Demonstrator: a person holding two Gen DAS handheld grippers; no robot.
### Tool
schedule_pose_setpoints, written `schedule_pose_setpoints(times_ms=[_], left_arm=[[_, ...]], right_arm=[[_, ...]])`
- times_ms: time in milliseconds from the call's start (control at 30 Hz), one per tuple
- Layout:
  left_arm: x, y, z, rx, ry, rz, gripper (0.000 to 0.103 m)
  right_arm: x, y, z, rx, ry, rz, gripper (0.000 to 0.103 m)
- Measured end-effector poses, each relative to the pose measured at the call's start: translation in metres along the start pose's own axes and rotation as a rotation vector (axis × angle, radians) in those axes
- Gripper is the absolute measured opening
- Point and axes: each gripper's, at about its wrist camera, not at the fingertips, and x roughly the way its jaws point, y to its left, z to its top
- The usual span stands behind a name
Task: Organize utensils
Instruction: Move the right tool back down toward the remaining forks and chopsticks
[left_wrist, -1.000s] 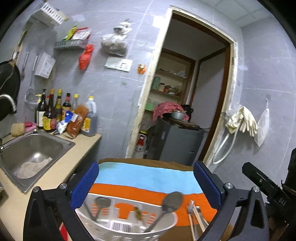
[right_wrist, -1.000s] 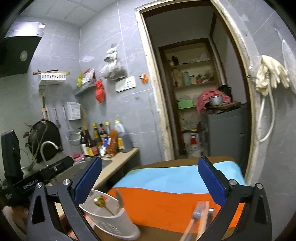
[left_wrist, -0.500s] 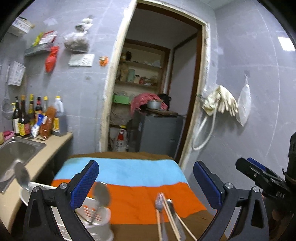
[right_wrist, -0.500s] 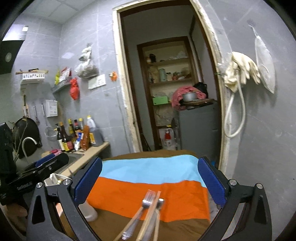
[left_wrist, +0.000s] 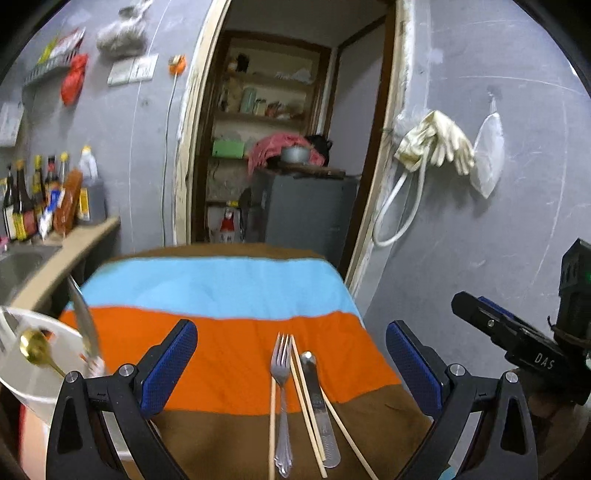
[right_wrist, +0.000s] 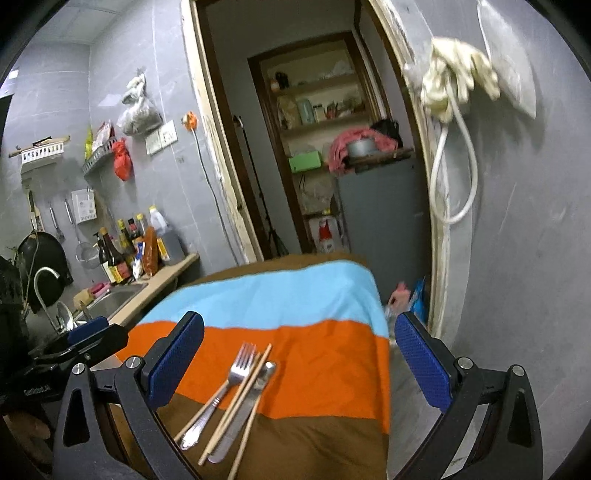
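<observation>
Both grippers, left and right, hang with jaws wide open, holding nothing. Fork, chopsticks and knife lie together on the tabletop, long axes pointing away, centred between the left jaws; left seems better aligned. Basket far left.

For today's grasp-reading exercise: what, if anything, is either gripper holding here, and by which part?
Nothing is held. The left gripper and right gripper are both open above the fork, knife and chopsticks lying on the striped cloth.
</observation>
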Motion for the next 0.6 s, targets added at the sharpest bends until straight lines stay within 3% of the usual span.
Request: schedule_pose_setpoints(times_ms=[233,333,400,600], left_arm=[[0.037,0.003,-0.017,-0.022,0.080,0.041,0.102],[0.052,0.006,-0.020,-0.036,0.112,0.051,0.102],[0.063,0.010,-0.023,-0.051,0.129,0.053,0.099],[0.096,0.024,-0.024,-0.109,0.189,0.051,0.075]], right_arm=[[0.051,-0.015,-0.027,0.010,0.111,0.061,0.100],[0.072,-0.018,-0.038,0.011,0.163,0.091,0.094],[0.085,-0.020,-0.044,0.017,0.196,0.115,0.082],[0.125,-0.021,-0.055,-0.002,0.289,0.171,0.059]])
